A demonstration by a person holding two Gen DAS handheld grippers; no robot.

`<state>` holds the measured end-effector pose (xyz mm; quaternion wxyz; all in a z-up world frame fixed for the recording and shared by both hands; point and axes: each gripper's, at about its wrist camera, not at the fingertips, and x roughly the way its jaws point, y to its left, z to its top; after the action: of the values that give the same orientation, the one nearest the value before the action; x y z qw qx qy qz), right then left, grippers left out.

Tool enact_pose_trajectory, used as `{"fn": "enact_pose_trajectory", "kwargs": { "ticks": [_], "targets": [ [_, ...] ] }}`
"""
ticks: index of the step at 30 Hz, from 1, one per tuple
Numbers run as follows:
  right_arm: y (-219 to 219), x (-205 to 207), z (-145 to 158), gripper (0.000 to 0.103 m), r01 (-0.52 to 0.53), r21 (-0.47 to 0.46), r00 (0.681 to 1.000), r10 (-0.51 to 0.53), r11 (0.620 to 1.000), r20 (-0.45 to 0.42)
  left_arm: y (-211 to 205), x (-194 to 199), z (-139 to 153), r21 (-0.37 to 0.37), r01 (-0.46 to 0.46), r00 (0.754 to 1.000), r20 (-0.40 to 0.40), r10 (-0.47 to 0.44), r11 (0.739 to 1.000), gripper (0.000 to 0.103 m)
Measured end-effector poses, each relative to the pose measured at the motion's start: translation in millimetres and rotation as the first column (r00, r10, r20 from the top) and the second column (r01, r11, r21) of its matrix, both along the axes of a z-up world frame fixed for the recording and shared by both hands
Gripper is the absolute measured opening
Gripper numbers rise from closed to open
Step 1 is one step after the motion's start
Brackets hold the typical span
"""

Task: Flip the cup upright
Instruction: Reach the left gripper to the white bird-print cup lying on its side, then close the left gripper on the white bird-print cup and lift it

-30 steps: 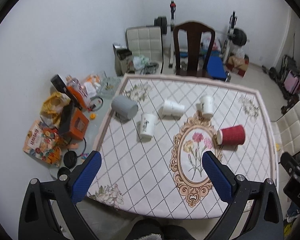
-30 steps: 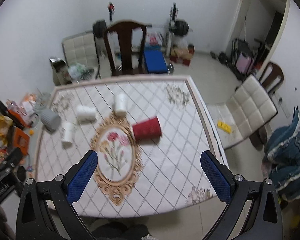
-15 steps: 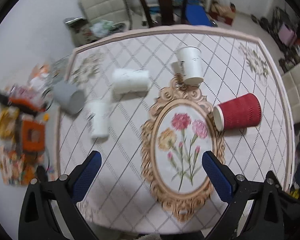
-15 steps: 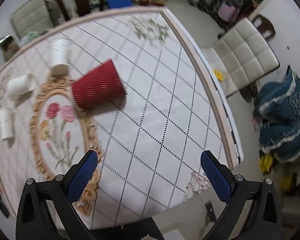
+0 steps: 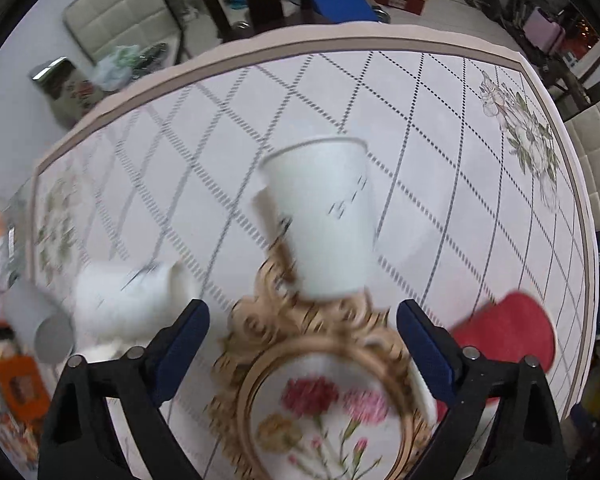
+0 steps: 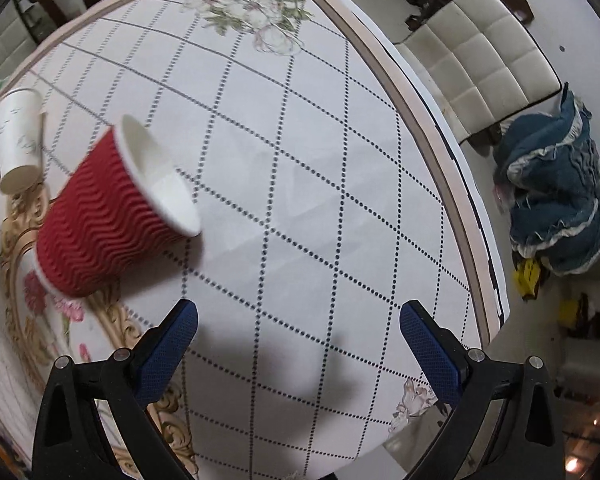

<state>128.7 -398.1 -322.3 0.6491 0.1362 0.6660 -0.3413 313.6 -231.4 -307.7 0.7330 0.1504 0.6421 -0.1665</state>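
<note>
A white paper cup [image 5: 324,216] lies on its side on the tablecloth, straight ahead of my open, empty left gripper [image 5: 302,332] and just beyond its fingertips. It also shows in the right wrist view [image 6: 18,140]. A red ribbed cup [image 6: 112,216] lies on its side, up and to the left of my open, empty right gripper [image 6: 298,340]; in the left wrist view it [image 5: 508,332] shows at the right. A second white cup [image 5: 132,300] and a grey cup [image 5: 36,320] lie on their sides at the left.
The table [image 6: 300,160] has a diamond-pattern cloth with a gold oval flower frame [image 5: 324,400]. A cream chair [image 6: 484,56] and a blue garment [image 6: 556,208] are beyond the table's right edge. A chair [image 5: 128,20] and clutter stand behind the far edge.
Both grippers have come down and forward toward the table. The white cup now fills the middle of the left view, and the red cup looms larger in the right view.
</note>
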Motion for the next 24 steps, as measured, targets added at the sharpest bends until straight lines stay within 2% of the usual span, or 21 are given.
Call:
{"fn": "enact_pose_trajectory", "kwargs": {
  "ticks": [7, 8, 9, 10, 12, 18, 24],
  "targets": [
    [-20, -2, -13, 0.102, 0.060, -0.023, 0.997, -0.061, 0.998, -0.048, -21, 31, -34, -0.015, 0.017, 0.999, -0.046, -0.017, 1.000, 0.094],
    [-23, -2, -14, 0.102, 0.066, -0.025, 0.996, -0.067, 0.997, -0.052, -22, 34, -38, -0.018, 0.016, 0.999, -0.050, -0.017, 1.000, 0.089],
    [-25, -1, -14, 0.102, 0.071, -0.028, 0.996, -0.073, 0.997, -0.056, -24, 38, -43, -0.022, 0.015, 0.998, -0.056, -0.016, 1.000, 0.078],
    [-27, -1, -15, 0.102, 0.075, -0.034, 0.995, -0.077, 0.997, -0.060, -26, 42, -47, -0.017, 0.016, 0.998, -0.063, -0.017, 1.000, 0.076],
    [-29, -1, -15, 0.102, 0.083, -0.039, 0.994, -0.085, 0.996, -0.065, -27, 47, -54, -0.022, 0.016, 0.998, -0.067, -0.017, 1.000, 0.058],
    [-35, -4, -9, 0.102, 0.095, -0.052, 0.993, -0.099, 0.994, -0.064, -24, 51, -47, -0.004, 0.037, 0.999, 0.003, -0.037, 0.999, 0.057],
    [-32, -16, 9, 0.102, 0.085, -0.064, 0.995, -0.088, 0.994, -0.040, 2, 25, -14, 0.002, 0.027, 0.998, 0.049, -0.027, 1.000, 0.057]
  ]
}}
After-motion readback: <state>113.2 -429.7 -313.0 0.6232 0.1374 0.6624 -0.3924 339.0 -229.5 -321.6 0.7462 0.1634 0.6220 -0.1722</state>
